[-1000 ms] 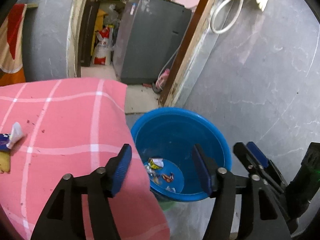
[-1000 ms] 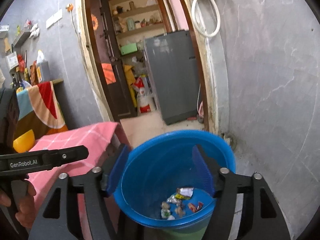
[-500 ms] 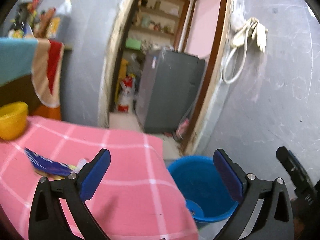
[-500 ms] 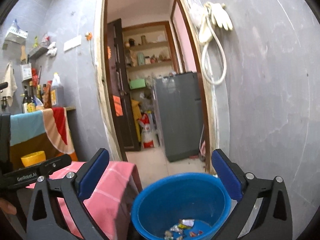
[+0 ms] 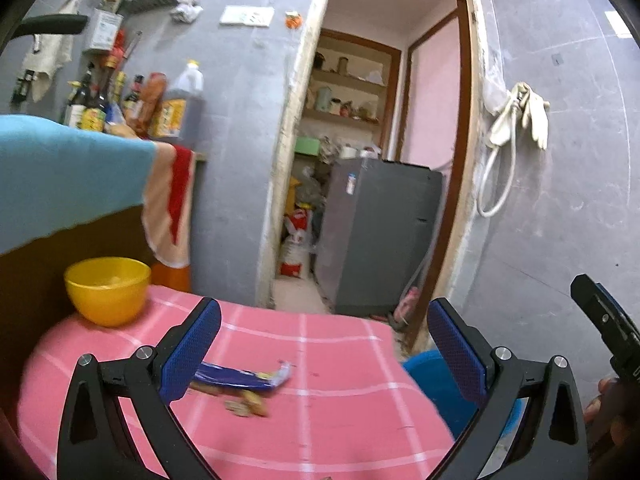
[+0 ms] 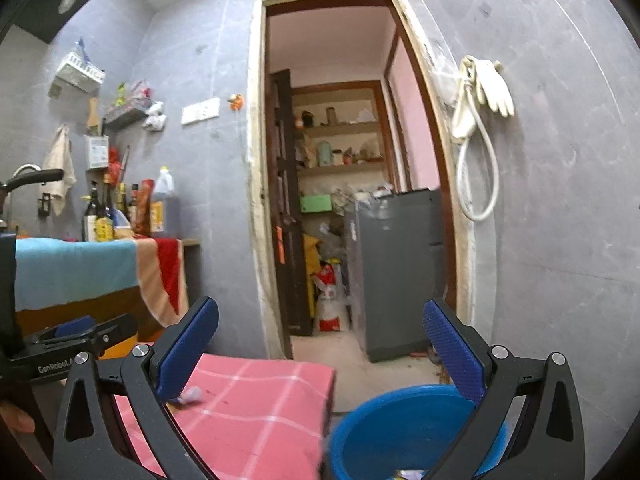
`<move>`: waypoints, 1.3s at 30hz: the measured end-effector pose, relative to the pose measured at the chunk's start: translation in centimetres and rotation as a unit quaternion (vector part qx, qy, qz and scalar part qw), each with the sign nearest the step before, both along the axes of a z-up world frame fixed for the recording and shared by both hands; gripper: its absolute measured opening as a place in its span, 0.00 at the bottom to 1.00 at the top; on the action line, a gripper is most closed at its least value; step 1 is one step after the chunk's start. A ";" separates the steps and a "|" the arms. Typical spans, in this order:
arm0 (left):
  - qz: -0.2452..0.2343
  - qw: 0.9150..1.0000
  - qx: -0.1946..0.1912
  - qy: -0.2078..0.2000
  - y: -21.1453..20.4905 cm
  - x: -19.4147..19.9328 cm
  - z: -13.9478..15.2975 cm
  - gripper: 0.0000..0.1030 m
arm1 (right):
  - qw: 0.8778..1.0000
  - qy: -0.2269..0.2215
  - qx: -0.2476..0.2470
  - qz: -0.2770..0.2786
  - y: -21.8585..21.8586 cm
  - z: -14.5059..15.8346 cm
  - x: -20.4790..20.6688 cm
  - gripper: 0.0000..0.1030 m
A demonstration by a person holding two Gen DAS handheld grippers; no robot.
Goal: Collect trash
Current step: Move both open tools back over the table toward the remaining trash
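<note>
Left gripper (image 5: 324, 344), jaws spread and empty, has lifted from the blue bin (image 5: 430, 376) to face the pink checked tablecloth (image 5: 320, 420). A blue wrapper (image 5: 240, 378) lies flat there, long axis left-right, crumbs (image 5: 246, 404) just beside it, a yellow bowl (image 5: 107, 290) behind. Right gripper (image 6: 322, 350), also spread and empty, now sits higher above the bin (image 6: 400, 428), facing grey walls and a doorway (image 6: 344, 184).

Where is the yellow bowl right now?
In the left wrist view, the yellow bowl sits at the far left corner of the pink checked tablecloth, beyond the blue wrapper, below the hanging striped towel.
</note>
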State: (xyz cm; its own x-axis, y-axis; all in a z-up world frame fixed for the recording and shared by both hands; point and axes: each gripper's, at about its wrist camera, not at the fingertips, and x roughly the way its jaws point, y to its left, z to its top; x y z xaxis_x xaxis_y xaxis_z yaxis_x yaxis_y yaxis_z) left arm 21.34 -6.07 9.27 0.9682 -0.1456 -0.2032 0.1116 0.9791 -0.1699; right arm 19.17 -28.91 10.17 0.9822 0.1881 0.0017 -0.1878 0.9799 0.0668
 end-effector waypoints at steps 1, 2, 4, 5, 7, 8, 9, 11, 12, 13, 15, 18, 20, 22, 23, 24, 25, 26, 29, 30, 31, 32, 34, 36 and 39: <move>0.005 1.000 0.002 -0.004 0.5 -0.4 0.1 0.98 | 1.000 -0.003 0.001 0.003 0.5 0.1 -0.1 1.00; 0.010 1.000 0.004 -0.008 1.1 -0.7 0.2 0.98 | 1.000 -0.006 0.001 0.007 1.0 0.2 -0.2 1.00; 0.022 1.000 0.010 -0.016 2.5 -1.3 0.3 0.98 | 1.000 -0.011 0.000 0.015 2.2 0.3 -0.2 1.00; 0.028 0.999 0.012 -0.018 3.1 -1.4 0.4 0.98 | 1.000 -0.013 0.000 0.018 2.7 0.4 -0.3 1.00; 0.040 0.999 0.016 -0.022 4.3 -1.7 0.4 0.98 | 1.000 -0.016 -0.002 0.027 3.8 0.4 -0.3 1.00; 0.046 0.998 0.018 -0.024 4.9 -2.0 0.2 0.98 | 0.999 -0.016 -0.004 0.032 4.4 0.4 -0.2 1.00; 0.052 0.998 0.019 -0.025 5.5 -2.2 0.1 0.98 | 0.999 -0.016 -0.005 0.036 4.8 0.3 -0.2 1.00; 0.063 0.997 0.021 -0.026 6.8 -2.3 -0.2 0.98 | 0.999 -0.014 -0.010 0.044 5.7 0.1 0.0 1.00; 0.068 0.997 0.021 -0.024 7.3 -2.4 -0.4 0.98 | 0.999 -0.011 -0.013 0.048 6.3 0.0 0.3 1.00; 0.072 0.997 0.020 -0.022 8.0 -2.3 -0.5 0.98 | 0.999 -0.009 -0.015 0.051 6.7 -0.2 0.4 1.00; 0.080 0.996 0.019 -0.017 8.9 -2.3 -1.1 0.98 | 0.998 -0.002 -0.022 0.058 7.6 -0.6 0.8 1.00; 0.089 0.996 0.019 -0.007 10.2 -2.2 -2.0 0.98 | 0.997 0.008 -0.030 0.065 8.5 -1.4 1.5 1.00; 0.096 0.995 0.022 -0.001 10.7 -2.0 -2.6 0.98 | 0.997 0.018 -0.035 0.070 9.1 -2.0 2.0 1.00; 0.102 0.994 0.026 0.003 11.1 -1.8 -3.2 0.98 | 0.996 0.027 -0.040 0.074 9.6 -2.5 2.5 1.00; 0.103 0.994 0.027 0.005 11.3 -1.7 -3.5 0.98 | 0.996 0.031 -0.042 0.076 9.8 -2.8 2.7 1.00; 0.105 0.994 0.028 0.008 11.4 -1.5 -3.8 0.98 | 0.995 0.037 -0.046 0.079 10.1 -3.1 3.0 1.00; 0.106 0.994 0.028 0.012 11.6 -1.3 -4.0 0.98 | 0.995 0.043 -0.050 0.081 10.4 -3.5 3.3 1.00; 0.106 0.994 0.028 0.016 11.8 -1.1 -4.3 0.98 | 0.994 0.048 -0.054 0.083 10.7 -3.7 3.6 1.00; 0.100 0.994 0.027 0.037 12.1 -0.2 -4.8 0.98 | 0.990 0.076 -0.066 0.099 11.6 -4.7 4.7 1.00; 0.096 0.994 0.028 0.050 12.2 0.3 -5.0 0.98 | 0.988 0.089 -0.071 0.105 11.9 -5.0 5.1 1.00; 0.092 0.993 0.028 0.065 12.4 0.9 -5.2 0.98 | 0.986 0.100 -0.074 0.110 12.2 -5.3 5.5 1.00; 0.090 0.992 0.027 0.080 12.6 1.4 -5.5 0.98 | 0.984 0.113 -0.077 0.116 12.5 -5.6 5.8 1.00; 0.089 0.990 0.021 0.105 12.9 2.4 -6.1 0.98 | 0.979 0.140 -0.082 0.125 13.0 -6.3 6.7 1.00; 0.086 0.988 0.009 0.129 13.4 3.3 -6.8 0.97 | 0.973 0.169 -0.089 0.129 13.7 -7.0 7.5 1.00; 0.080 0.984 -0.008 0.160 13.9 4.3 -7.7 0.97 | 0.967 0.193 -0.100 0.133 14.4 -7.6 8.3 0.98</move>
